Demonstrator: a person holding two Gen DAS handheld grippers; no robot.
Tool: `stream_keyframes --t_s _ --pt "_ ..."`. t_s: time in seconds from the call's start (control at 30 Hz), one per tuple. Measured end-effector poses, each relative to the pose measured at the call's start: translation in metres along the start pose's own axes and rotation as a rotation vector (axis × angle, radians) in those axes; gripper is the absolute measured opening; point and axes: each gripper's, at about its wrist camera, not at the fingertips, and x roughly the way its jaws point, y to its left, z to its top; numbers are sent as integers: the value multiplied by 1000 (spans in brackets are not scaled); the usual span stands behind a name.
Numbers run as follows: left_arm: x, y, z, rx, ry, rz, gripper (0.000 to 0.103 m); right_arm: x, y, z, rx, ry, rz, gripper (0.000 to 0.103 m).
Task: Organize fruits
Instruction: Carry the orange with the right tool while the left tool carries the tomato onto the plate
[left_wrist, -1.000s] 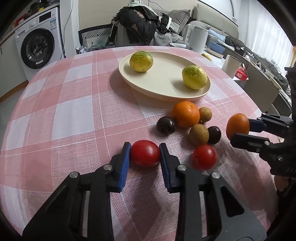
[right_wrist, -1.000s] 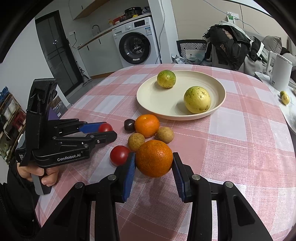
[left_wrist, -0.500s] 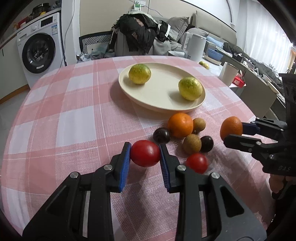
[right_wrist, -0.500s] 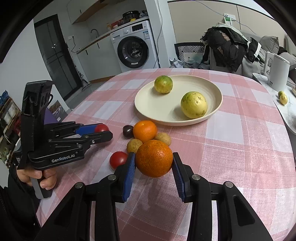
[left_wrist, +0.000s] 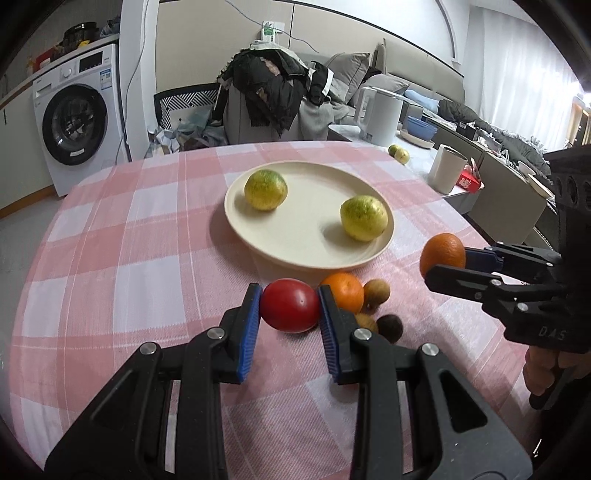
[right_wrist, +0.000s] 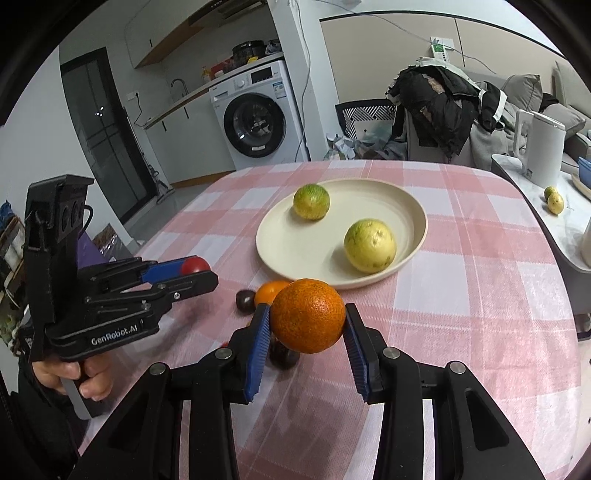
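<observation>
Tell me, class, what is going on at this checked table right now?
A person holds a gripper in each hand. The left gripper is shut on a round red tomato; the right gripper is shut on a large round orange. Both fruits are held clear of the pink checked tablecloth. Two yellow-green citrus fruits already sit in the round cream plate. A smaller orange and some small brown and dark fruits remain on the cloth.

I count: plate (left_wrist: 306, 236), one; lime (left_wrist: 265, 189), two; orange (left_wrist: 442, 254), two; tomato (left_wrist: 290, 310), one in plain sight; brown fruit (left_wrist: 376, 291), two; dark plum (right_wrist: 245, 300), two.
</observation>
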Motion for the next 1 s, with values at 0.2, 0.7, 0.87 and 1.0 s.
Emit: stream_keyframes --t_s 0.2,0.7,0.87,1.0 --pt "2 -7 12 19 -21 -7 27 0 -5 11 23 -22 -4 40" --pt "10 -6 30 22 -49 4 27 4 -20 34 56 -67 -28 40" --pt "19 -2 36 14 -51 7 27 7 -28 45 75 -87 -39 40" --pt "28 0 40 4 -49 11 27 12 -35 53 97 -98 -49 40"
